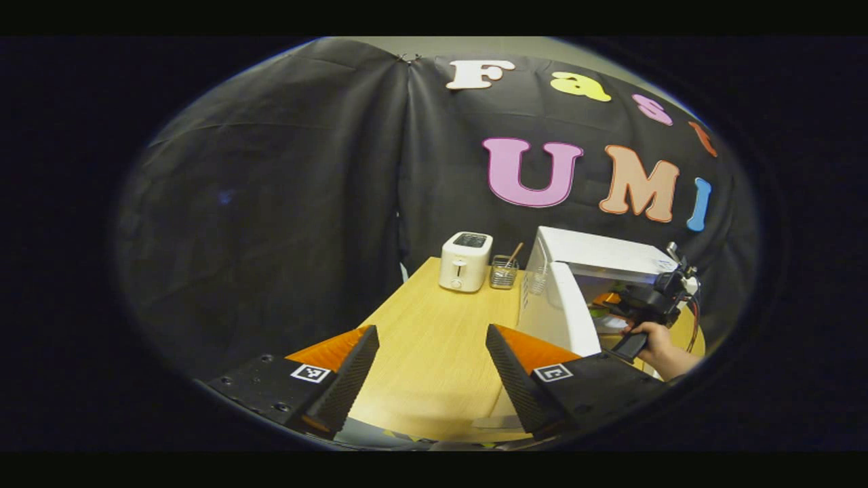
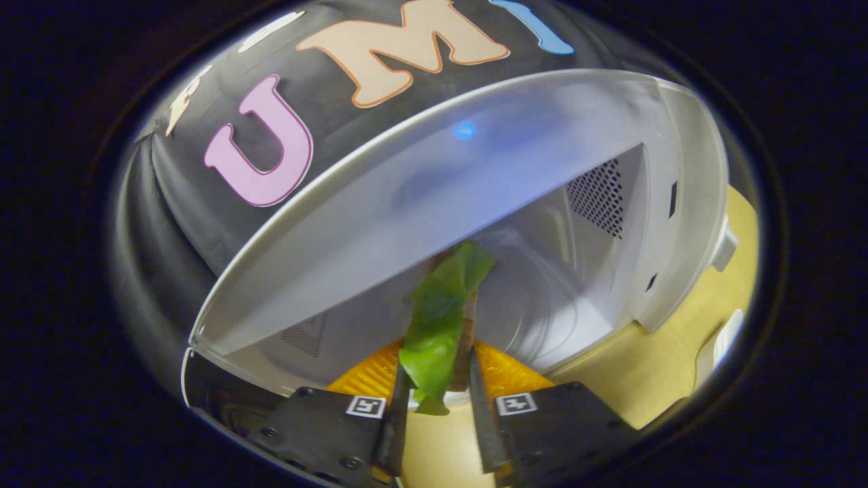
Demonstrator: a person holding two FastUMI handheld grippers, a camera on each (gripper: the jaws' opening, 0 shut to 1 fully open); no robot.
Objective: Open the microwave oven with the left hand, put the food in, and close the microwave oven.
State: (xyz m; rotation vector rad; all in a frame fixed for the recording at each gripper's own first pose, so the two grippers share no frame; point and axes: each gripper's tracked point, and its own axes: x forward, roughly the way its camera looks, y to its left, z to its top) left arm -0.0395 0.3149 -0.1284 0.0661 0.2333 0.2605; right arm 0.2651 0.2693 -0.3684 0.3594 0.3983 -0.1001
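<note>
My right gripper pinches the food, seemingly a limp, light green leaf best held near its lower end, at the open microwave oven's mouth, while my left gripper hangs spread, empty, over the table.

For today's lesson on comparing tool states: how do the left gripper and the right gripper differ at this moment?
The left gripper is open with nothing between its fingers; the right gripper is shut on the green food. The left gripper hangs over the bare wooden table, away from the microwave oven; the right gripper points into the oven's open cavity. Both are hand-held.
</note>
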